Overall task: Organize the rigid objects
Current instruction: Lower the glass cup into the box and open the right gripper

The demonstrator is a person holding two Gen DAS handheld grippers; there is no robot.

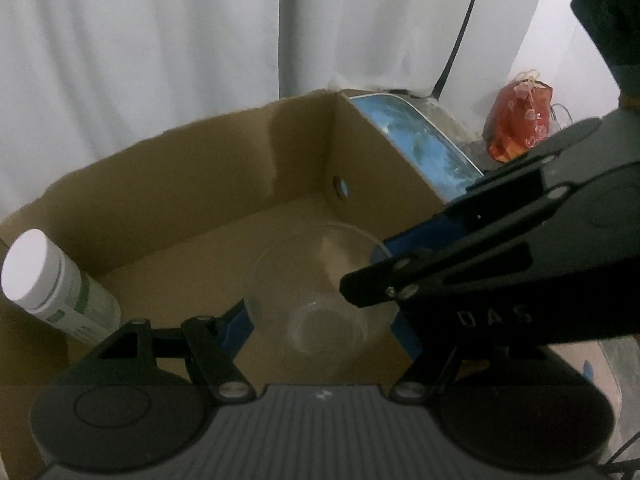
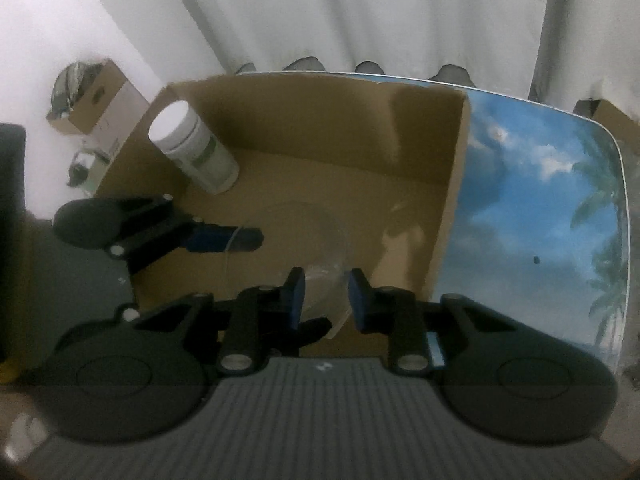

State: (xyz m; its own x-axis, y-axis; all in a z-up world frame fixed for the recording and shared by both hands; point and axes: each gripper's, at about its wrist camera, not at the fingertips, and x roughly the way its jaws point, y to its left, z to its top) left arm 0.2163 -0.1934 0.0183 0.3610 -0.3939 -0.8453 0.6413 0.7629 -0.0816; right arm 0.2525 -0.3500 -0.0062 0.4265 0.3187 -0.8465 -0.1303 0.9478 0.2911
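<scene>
The box [image 1: 224, 184] was brown cardboard, open at the top, and stood on a table [image 2: 540, 200] printed with sky and palms, against white curtains.

The bowl [image 1: 316, 292] was clear glass, round, mouth up, base down, with no long axis. It sat low in the near right part of the box; contact with the floor could not be confirmed.

The bottle [image 2: 196, 148] was white with a green label. It leaned in the far left corner, cap up and tilted left, long axis near upright.

The left gripper [image 1: 316, 312] spanned the bowl, jaws apart, blue pads at its left and right walls; pressure could not be confirmed.

The right gripper [image 2: 326, 300] had narrow jaws pinching the bowl's near rim.
</scene>
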